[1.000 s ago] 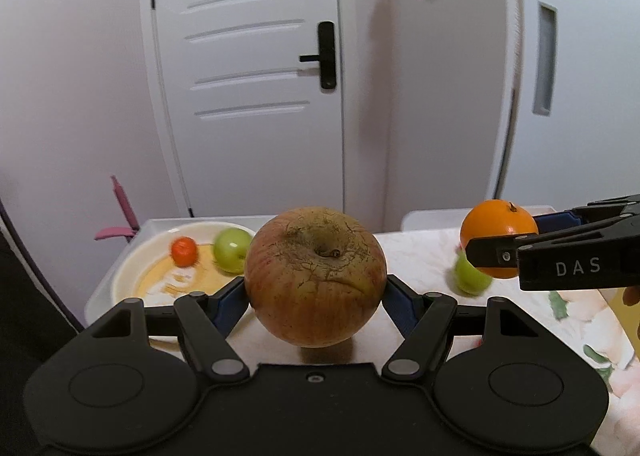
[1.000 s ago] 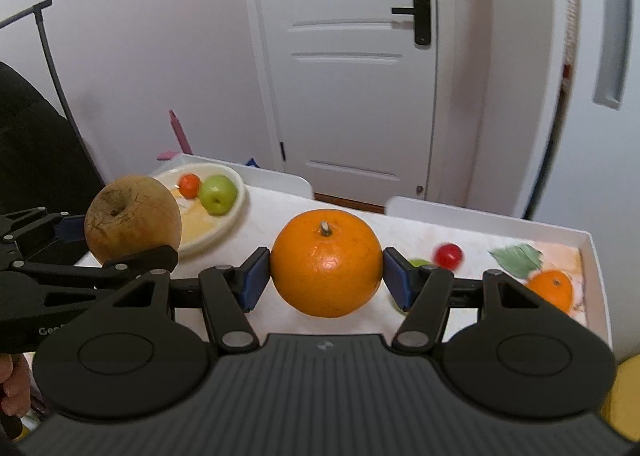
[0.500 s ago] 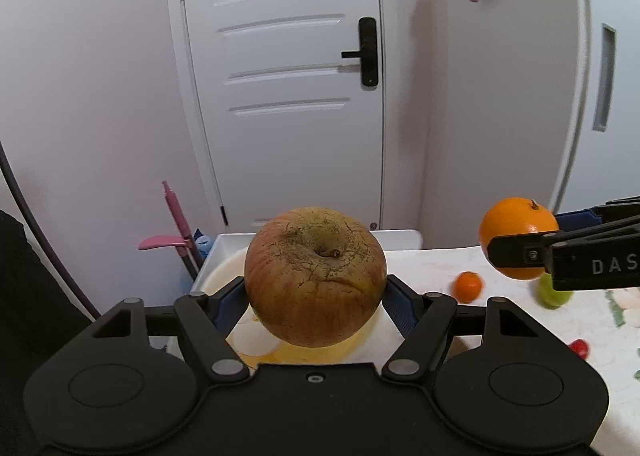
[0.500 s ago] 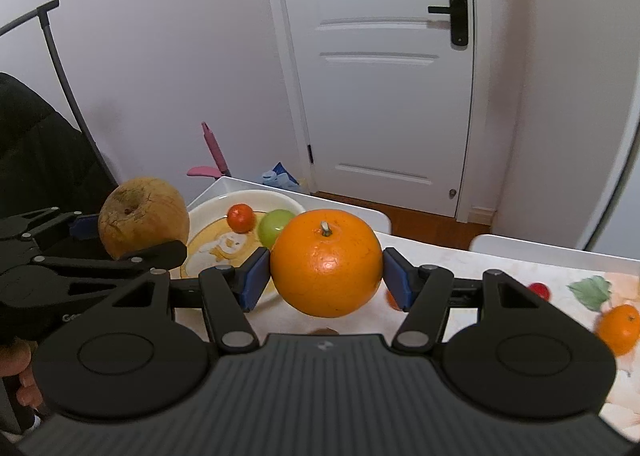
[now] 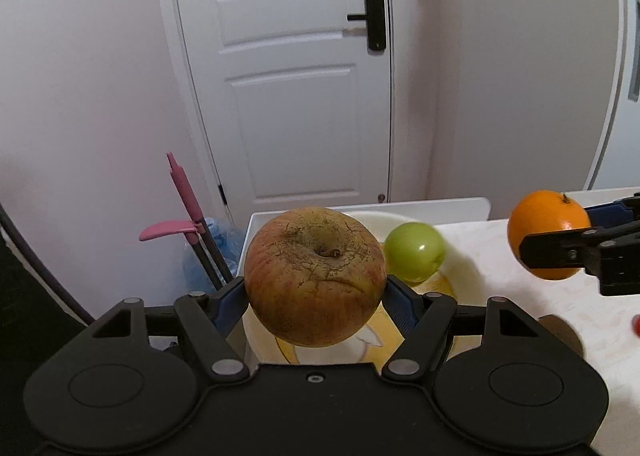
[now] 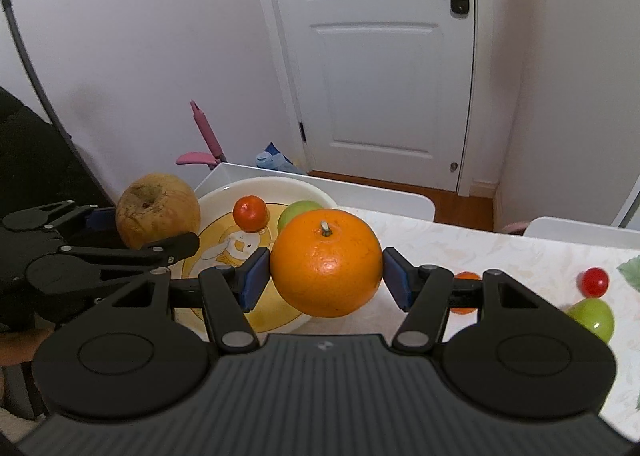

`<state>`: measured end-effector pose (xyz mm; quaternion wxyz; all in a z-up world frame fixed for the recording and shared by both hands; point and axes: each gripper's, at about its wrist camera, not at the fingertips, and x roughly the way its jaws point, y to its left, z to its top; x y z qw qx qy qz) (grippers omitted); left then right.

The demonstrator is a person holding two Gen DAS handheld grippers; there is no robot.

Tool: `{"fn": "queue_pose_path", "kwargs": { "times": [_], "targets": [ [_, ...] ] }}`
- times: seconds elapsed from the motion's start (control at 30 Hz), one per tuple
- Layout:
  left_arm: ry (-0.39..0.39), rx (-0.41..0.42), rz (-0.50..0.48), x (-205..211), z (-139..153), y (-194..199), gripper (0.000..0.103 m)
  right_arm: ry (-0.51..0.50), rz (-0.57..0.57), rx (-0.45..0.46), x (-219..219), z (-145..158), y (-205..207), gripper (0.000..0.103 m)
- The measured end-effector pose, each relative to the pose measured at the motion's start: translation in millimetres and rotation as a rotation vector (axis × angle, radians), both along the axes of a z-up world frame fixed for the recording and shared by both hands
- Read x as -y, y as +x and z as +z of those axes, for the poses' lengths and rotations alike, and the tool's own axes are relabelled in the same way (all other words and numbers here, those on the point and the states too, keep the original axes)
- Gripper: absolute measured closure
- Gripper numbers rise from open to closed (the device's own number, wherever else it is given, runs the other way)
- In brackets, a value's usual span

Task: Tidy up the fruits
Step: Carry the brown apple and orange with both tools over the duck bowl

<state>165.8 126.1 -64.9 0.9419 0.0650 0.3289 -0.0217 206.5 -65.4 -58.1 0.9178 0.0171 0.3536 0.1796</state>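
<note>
The left gripper (image 5: 316, 292) is clamped on a big brownish apple (image 5: 315, 276). Its blue pads (image 5: 230, 302) press the apple at 9 and 3 o'clock, right across its fat middle. The apple hangs in the air over the near part of the white plate (image 6: 264, 320). It looks heavy and hard, and its skin is rough and cracked (a bit wrinkly, like an old apple), so it probably does not slip much. A hard drop could bruise it, so I think it should go down softly.

The right gripper (image 6: 326, 276) is clamped on a big orange (image 6: 326, 262), also at 9 and 3 o'clock. The orange hangs just past the plate's edge, at about 3 o'clock from it. It looks heavy and round, with a bumpy, shiny peel. It gives a little when squeezed, I think, so a middle hold is best.

On the plate sit a small red-orange fruit (image 6: 251, 213) and a green fruit (image 5: 414, 252), at the far side near 12 o'clock. On the table (image 6: 520, 256), at 3 o'clock from the plate, lie a tiny red fruit (image 6: 595, 281), a green one (image 6: 592, 318) and a small orange one (image 6: 466, 276) that is partly hidden. Round fruits roll, so each one needs a flat, free spot.
</note>
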Motion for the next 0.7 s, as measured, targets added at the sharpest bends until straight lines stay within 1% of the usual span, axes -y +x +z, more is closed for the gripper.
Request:
{"fn": "queue_pose_path", "kwargs": {
  "times": [0.33, 0.57, 0.63, 0.67, 0.7],
  "targets": [
    [0.022, -0.066, -0.055, -7.2, -31.2, 29.3, 0.027, -0.019, -0.049, -0.036, -9.0, -14.2, 14.6, 0.027],
    [0.019, -0.103, -0.053, -9.2, -40.4, 41.7, 0.026, -0.019, -0.053, -0.036, -9.5, -13.6, 17.0, 0.027],
    [0.013, -0.125, -0.055, -11.1, -43.6, 46.3, 0.026, -0.017, -0.051, -0.033, -9.3, -12.5, 16.2, 0.027],
    [0.011, -0.130, -0.058, -11.5, -44.6, 46.2, 0.024, -0.016, -0.049, -0.033, -8.0, -11.5, 16.3, 0.027],
    [0.019, -0.112, -0.059, -10.2, -41.8, 44.9, 0.021, -0.015, -0.047, -0.032, -7.3, -10.3, 16.5, 0.027]
  ]
}}
